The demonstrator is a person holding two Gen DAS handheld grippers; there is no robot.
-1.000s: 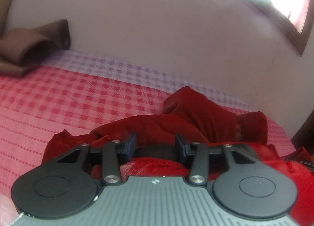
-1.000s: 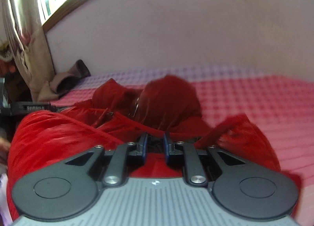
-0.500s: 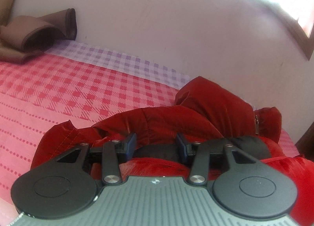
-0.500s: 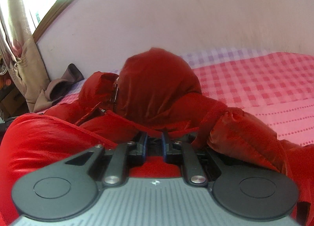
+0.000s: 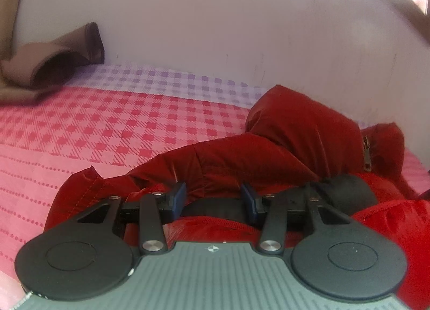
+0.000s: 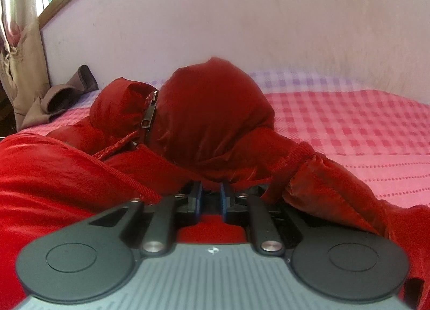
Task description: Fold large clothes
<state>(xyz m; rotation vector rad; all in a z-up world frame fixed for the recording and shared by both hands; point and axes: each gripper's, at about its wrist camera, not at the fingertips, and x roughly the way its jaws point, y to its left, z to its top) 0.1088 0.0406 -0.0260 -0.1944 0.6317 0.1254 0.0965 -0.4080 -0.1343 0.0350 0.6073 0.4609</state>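
In the left wrist view the red jacket [image 5: 282, 154] lies heaped on the checked bedspread [image 5: 107, 127] at centre and right, a thick fold of it gripped between the half-spread jaws of the left gripper [image 5: 213, 198] — a brown garment [image 5: 53, 60] sits upper left. In the right wrist view the right gripper [image 6: 211, 197] is nearly closed, pinching a thin layer of jacket below the hood [image 6: 215, 111] — only here the zipper pull [image 6: 149, 116] shows clearly, and a curtain [image 6: 18, 41] at the left edge.

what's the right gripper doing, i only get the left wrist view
Observer: The right gripper is nearly closed, pinching the red jacket just below its hood.
Operator: anything loose near it
Observer: A red drawstring lies beside the zipper pull, left of the gripper.
Operator: and on its right
Observer: A bunched sleeve with a ribbed cuff sits there.
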